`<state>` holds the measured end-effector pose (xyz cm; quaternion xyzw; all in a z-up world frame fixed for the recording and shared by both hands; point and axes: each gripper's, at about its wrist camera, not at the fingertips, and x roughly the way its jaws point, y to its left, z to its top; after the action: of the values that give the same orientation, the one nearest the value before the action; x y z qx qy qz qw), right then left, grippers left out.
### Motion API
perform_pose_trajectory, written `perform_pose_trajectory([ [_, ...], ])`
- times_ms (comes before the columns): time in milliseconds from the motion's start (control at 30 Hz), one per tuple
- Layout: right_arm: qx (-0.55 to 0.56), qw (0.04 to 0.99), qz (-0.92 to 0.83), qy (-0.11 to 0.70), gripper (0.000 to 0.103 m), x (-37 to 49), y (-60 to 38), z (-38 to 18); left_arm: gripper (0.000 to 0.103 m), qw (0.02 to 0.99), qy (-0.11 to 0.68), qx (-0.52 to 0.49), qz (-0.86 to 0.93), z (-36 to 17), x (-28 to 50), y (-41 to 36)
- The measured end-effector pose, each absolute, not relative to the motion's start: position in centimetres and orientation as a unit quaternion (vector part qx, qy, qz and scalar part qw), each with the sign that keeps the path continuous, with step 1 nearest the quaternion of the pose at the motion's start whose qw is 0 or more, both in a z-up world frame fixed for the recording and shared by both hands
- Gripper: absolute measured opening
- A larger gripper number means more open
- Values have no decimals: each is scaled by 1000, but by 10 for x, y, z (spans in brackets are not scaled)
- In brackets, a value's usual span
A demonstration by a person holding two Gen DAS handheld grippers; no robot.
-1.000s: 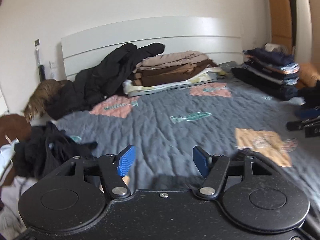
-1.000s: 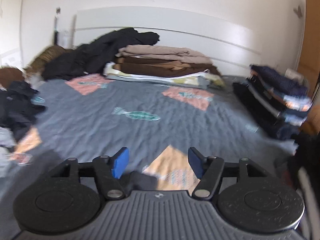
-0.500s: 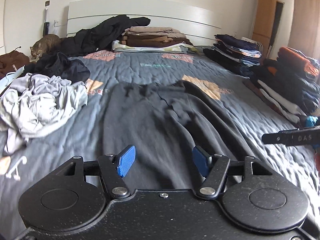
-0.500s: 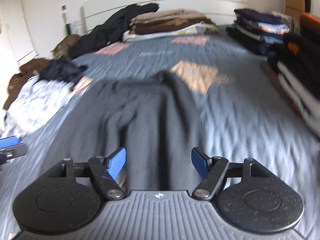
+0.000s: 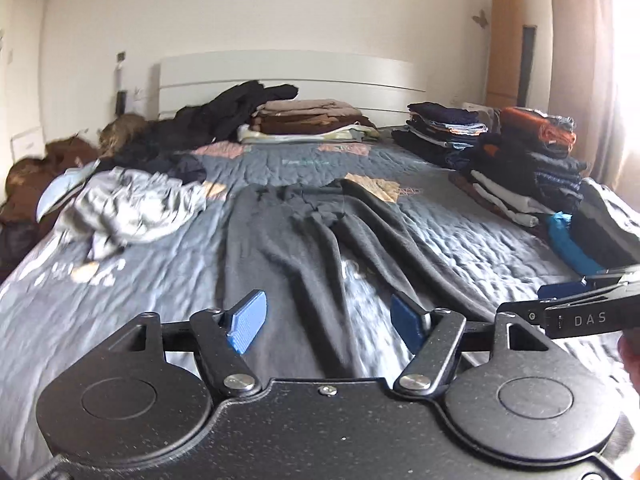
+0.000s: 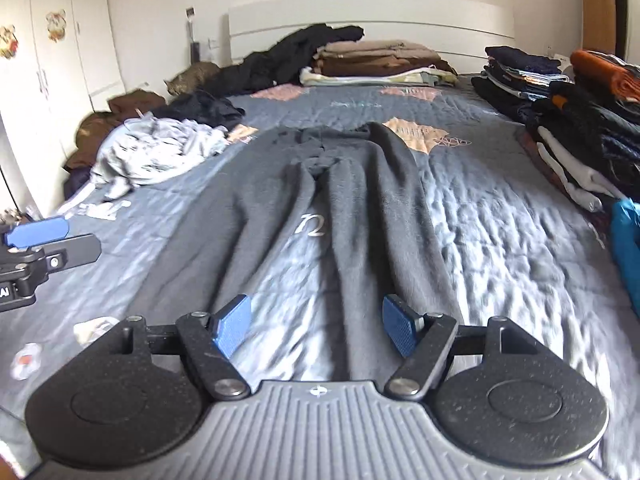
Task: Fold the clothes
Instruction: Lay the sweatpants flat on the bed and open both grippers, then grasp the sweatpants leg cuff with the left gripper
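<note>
Both claws have drawn back along the bed (image 5: 460, 216) since the earlier frames; my left claw (image 5: 326, 322) and right claw (image 6: 316, 328), jaws just widened, hover empty above the spread dark trousers (image 6: 320, 184).

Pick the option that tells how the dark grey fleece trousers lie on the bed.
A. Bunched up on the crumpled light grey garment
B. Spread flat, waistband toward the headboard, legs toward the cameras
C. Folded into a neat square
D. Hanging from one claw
B: the dark grey fleece trousers lie spread flat on the grey quilted bedspread, waistband far, legs near.
</note>
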<state>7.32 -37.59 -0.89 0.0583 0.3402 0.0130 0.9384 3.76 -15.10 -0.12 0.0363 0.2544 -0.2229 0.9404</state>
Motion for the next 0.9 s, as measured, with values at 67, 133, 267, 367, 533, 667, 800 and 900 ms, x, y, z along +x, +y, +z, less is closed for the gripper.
perform_pose_trajectory([
  [67, 70, 936, 23, 343, 72, 42, -370, -2, 68, 942, 252, 47, -217, 0, 12, -145],
  [133, 64, 938, 38, 340, 72, 15, -359, 2, 68, 943, 255, 47, -210, -4, -9, -137],
  [267, 64, 940, 60, 331, 72, -31, -336, -3, 68, 941, 269, 51, -201, -15, -43, -119],
  [367, 50, 934, 89, 343, 72, -54, -315, -12, 68, 939, 269, 80, -200, -29, -68, -103],
  [533, -10, 923, 150, 354, 72, -87, -270, -34, 68, 927, 282, 138, -205, -64, -93, -81],
  [667, -56, 912, 168, 370, 72, -101, -242, -59, 66, 913, 287, 187, -220, -95, -101, -79],
  [800, -61, 906, 176, 379, 72, -103, -227, -82, 56, 901, 294, 218, -230, -121, -105, -78],
  [900, -61, 905, 173, 383, 72, -102, -222, -97, 52, 893, 295, 241, -239, -136, -107, -77],
])
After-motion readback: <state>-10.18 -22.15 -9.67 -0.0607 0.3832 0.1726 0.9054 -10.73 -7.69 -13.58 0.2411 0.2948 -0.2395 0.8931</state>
